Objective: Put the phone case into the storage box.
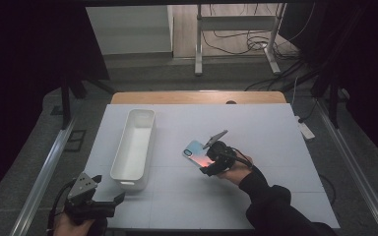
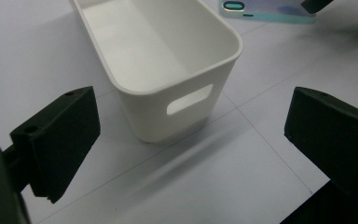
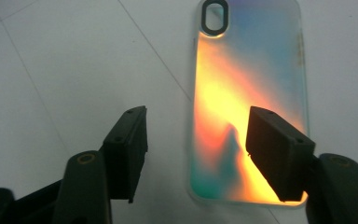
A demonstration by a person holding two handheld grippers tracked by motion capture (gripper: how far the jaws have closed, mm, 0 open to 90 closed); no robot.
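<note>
An iridescent phone case (image 1: 195, 151) (image 3: 242, 93) lies flat on the white table mat, camera hole at its far end. My right gripper (image 1: 207, 166) (image 3: 200, 140) hovers open over its near end: one jaw is above the case, the other above the bare mat beside it, and nothing is gripped. An empty white bin (image 1: 150, 142) (image 2: 182, 84) stands left of the case, its handle slot toward me. My left gripper (image 1: 109, 188) (image 2: 193, 126) is open near the table's front left corner, pointing at the bin's near end. The case's edge (image 2: 265, 9) shows past the bin.
The white mat (image 1: 266, 147) covers a wooden table whose far edge (image 1: 197, 97) shows. A power strip (image 1: 305, 129) lies off the right side. Cables and a metal stand (image 1: 236, 44) sit on the floor beyond.
</note>
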